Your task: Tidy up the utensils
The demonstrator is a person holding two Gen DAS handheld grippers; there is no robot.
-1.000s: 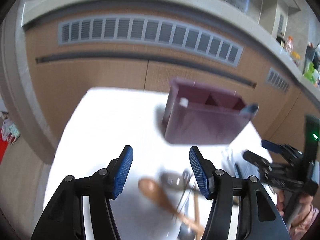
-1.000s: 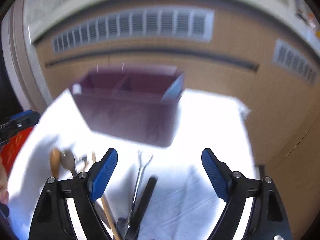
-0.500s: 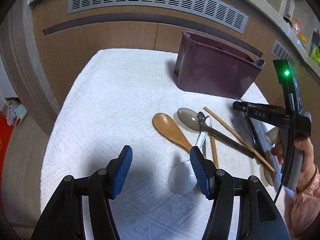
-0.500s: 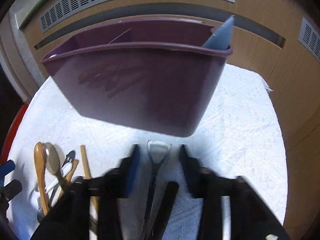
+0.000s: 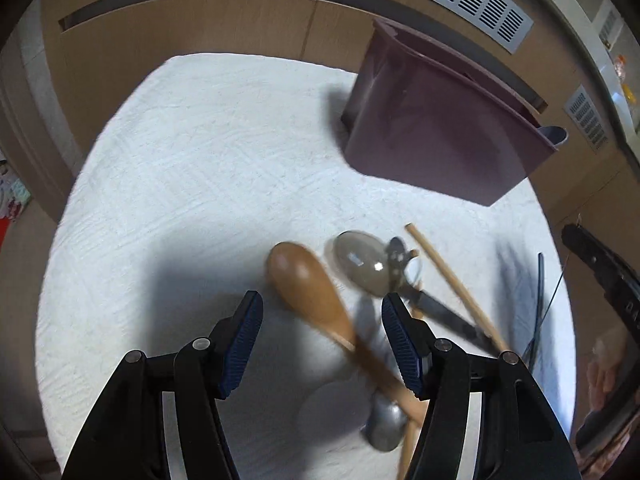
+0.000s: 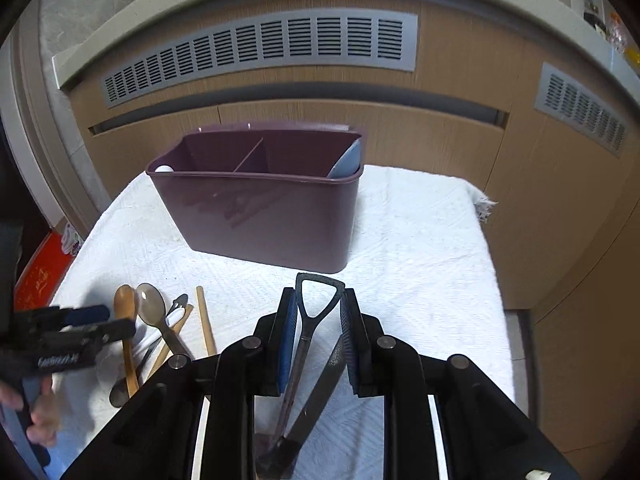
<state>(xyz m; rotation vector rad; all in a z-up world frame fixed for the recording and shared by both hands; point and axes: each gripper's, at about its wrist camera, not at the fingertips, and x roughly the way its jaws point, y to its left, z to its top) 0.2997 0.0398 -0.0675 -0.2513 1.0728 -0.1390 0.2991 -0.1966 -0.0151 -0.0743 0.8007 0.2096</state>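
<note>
Care matters as I hold my right gripper, jaws clamped on the black loop-handled metal tool, toward the purple divided plastic caddy on the bench, while my left gripper, jaws wide, straddles the brown wooden spoon.

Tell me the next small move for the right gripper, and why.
Probably carry it forward toward the purple caddy. The right gripper has its jaws closed on the black utensil, which looks lifted off the white cloth, and the caddy's right compartment shows open room.

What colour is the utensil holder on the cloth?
Dark purple-maroon utensil holder, seen best in the right wrist view.
</note>
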